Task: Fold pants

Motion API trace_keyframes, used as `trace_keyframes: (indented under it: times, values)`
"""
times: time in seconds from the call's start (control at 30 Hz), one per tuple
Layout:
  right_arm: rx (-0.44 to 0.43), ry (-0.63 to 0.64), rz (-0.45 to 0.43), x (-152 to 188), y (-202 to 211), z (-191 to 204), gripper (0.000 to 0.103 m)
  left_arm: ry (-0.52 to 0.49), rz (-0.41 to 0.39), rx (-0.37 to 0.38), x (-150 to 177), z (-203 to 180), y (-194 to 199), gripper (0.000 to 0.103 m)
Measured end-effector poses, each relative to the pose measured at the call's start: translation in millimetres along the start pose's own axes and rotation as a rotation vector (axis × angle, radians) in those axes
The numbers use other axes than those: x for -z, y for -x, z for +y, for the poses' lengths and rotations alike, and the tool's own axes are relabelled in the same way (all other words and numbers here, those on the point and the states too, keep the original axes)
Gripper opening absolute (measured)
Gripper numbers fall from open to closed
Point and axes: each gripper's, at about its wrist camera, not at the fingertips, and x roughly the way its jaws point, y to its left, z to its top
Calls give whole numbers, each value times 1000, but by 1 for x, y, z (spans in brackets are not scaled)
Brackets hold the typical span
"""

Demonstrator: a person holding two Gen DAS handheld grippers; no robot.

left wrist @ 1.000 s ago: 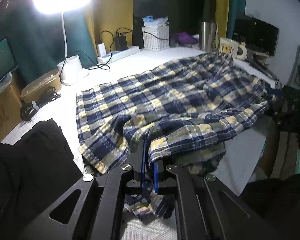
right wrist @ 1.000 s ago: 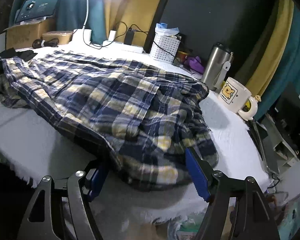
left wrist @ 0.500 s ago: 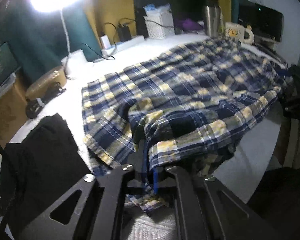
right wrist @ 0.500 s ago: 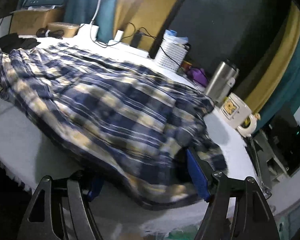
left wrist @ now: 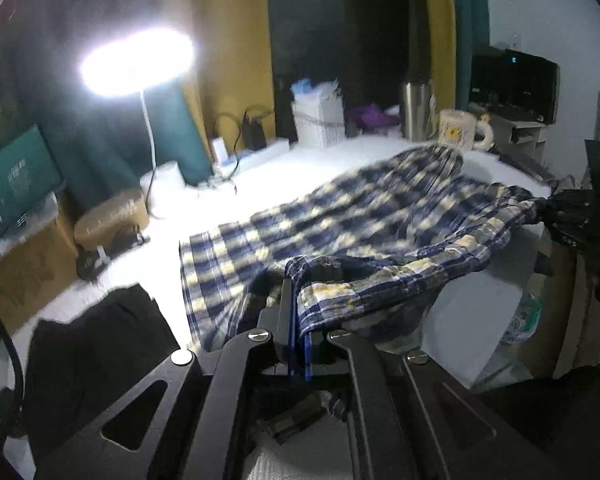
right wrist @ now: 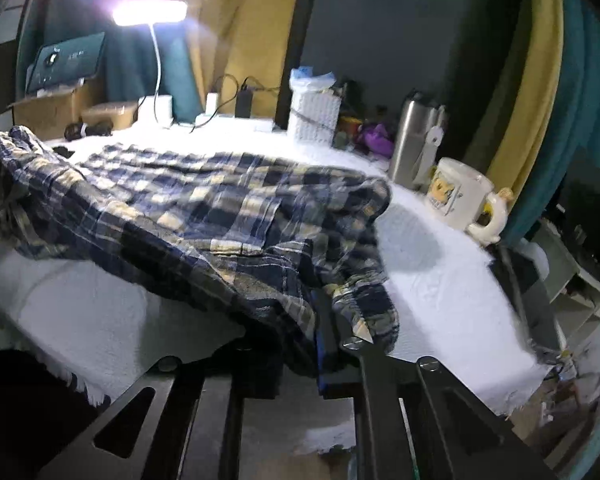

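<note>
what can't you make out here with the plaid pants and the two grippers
- Left wrist view: motion blur smears the plaid pants, so their folds and hems are unclear.
- Left wrist view: the right gripper is a dark shape near the frame edge; its fingers cannot be seen.
- Right wrist view: cloth drapes over the fingers, hiding the pinched part.
- Right wrist view: the far end of the pants runs off the left edge.

bare white table (right wrist: 440,280) right of pants (right wrist: 220,208), mug (right wrist: 458,196), flask (right wrist: 414,140) beyond

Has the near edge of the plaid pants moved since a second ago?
Yes. The plaid pants near edge, pinched in the right gripper, has lifted off the white table cover.
</note>
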Motion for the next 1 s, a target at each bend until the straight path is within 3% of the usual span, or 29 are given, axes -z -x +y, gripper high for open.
trace_keyframes:
  times: [0.23, 0.47, 0.8, 1.0]
  values:
    - [84, -33, -117, -26, 47, -17, 8, -27, -113, 3, -25, -9, 39, 2]
    - [164, -52, -174, -35, 84, -25, 7, -56, -186, 24, -33, -20, 74, 2]
    - [220, -98, -191, -20, 120, -27, 7, -90, -198, 69, -27, -40, 102, 2]
    - [233, -108, -238, -20, 139, -26, 7, -113, -232, 55, -29, -46, 121, 2]
